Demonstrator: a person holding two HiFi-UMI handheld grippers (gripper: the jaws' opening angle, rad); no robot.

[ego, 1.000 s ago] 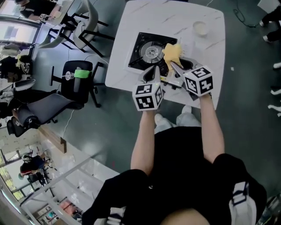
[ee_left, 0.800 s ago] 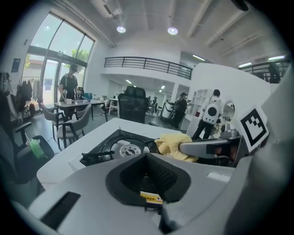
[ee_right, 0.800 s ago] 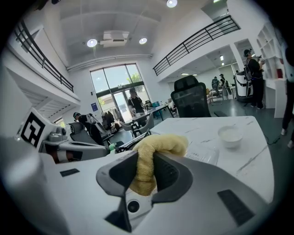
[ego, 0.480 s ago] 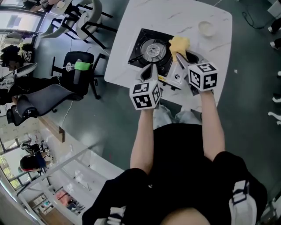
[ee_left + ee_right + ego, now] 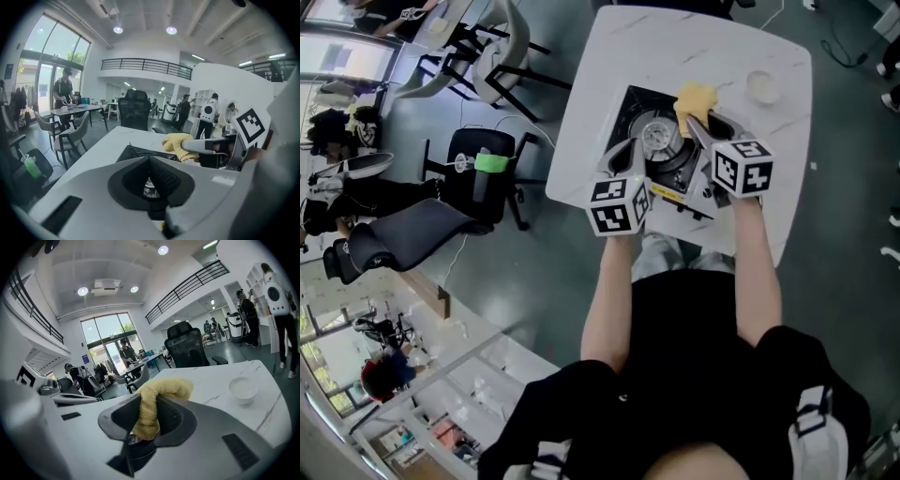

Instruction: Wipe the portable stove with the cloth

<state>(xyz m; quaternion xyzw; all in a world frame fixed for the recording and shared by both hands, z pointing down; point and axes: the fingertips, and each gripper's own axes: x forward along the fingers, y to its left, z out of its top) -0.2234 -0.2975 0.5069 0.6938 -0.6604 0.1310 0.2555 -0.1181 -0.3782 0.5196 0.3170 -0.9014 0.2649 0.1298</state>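
At the far-right corner of the stove point(image 5: 630, 112), right gripper point(image 5: 698, 117) clamps the cloth point(image 5: 695, 97), burner point(image 5: 658, 137) just leftward; left gripper point(image 5: 626, 155) sits nearside, jaws together, empty.

The near edge of the stove point(image 5: 637, 112) is covered in the head view by the left gripper point(image 5: 627, 150) and the right gripper point(image 5: 697, 120). In the left gripper view only a sliver of burner point(image 5: 149, 187) is seen between the jaws; the rest is masked by the gripper's body. The lower end of the cloth point(image 5: 154, 401) is buried between the right jaws. The contents of the bowl point(image 5: 762, 86) are too small to be told.
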